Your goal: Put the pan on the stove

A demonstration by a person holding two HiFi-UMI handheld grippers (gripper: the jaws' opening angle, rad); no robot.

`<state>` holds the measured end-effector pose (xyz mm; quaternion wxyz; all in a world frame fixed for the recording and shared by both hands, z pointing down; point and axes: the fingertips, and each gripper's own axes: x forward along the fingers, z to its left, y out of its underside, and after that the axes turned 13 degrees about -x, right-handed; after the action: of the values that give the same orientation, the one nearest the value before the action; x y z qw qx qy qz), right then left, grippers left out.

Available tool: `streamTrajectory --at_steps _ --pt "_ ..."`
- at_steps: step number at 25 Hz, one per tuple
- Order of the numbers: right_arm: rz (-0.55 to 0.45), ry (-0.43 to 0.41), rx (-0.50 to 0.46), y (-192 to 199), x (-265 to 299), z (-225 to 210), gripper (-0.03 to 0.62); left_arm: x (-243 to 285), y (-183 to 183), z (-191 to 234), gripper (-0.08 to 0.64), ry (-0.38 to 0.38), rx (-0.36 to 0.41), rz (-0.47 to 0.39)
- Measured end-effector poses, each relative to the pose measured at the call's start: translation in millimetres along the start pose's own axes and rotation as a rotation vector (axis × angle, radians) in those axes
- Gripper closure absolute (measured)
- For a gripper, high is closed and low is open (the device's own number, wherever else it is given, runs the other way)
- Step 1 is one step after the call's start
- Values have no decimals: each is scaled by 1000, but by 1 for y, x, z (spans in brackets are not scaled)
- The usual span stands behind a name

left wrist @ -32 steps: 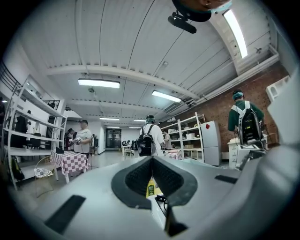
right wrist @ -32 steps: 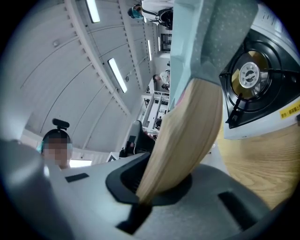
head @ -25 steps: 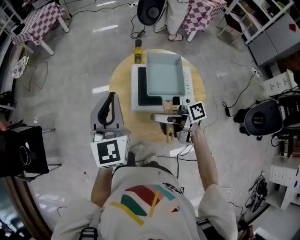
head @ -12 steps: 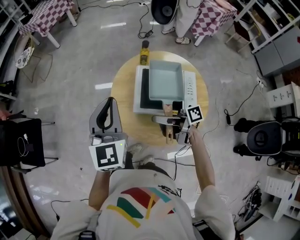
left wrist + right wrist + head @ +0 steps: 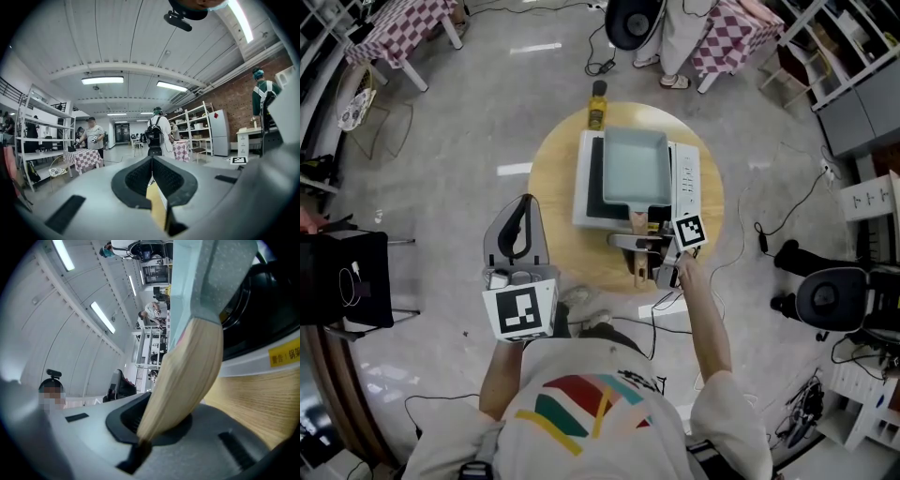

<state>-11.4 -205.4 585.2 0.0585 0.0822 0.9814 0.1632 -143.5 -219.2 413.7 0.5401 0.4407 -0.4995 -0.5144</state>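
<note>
A pale teal square pan [image 5: 635,167] lies over the black glass of the white stove [image 5: 686,178] on a round wooden table [image 5: 558,169]. Its wooden handle [image 5: 639,270] points toward me. My right gripper [image 5: 636,242] reaches in from the right and is shut across that handle. In the right gripper view the handle [image 5: 187,376] runs down between the pads of my right gripper [image 5: 154,420], with the pan [image 5: 206,277] above. My left gripper [image 5: 517,234] hangs left of the table over the floor; in its own view my left gripper [image 5: 151,168] is shut with nothing in it.
A yellow bottle [image 5: 597,105] stands at the table's far edge, just behind the stove. Checkered tables [image 5: 736,28] and a person's legs [image 5: 666,37] lie beyond. Cables [image 5: 769,225] trail on the floor to the right, and a black chair [image 5: 342,291] sits at the left.
The pan has come slightly toward me over the stove, so its far edge now lines up with the stove's far edge. The left gripper has kept its place.
</note>
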Motion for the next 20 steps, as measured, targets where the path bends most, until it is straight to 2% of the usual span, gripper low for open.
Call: streamTrajectory --at_steps 5,9,13,20 --pt "-2 9 -19 2 2 -7 595 -1 1 2 554 -4 -7 31" --pt "-5 19 -32 4 3 -15 595 0 -1 4 554 -2 6 -21" --pt "-4 20 -44 6 3 -20 595 -1 0 5 555 4 11 -32" --pt "-31 -9 -51 5 5 -20 594 -6 3 5 554 10 -12 28"
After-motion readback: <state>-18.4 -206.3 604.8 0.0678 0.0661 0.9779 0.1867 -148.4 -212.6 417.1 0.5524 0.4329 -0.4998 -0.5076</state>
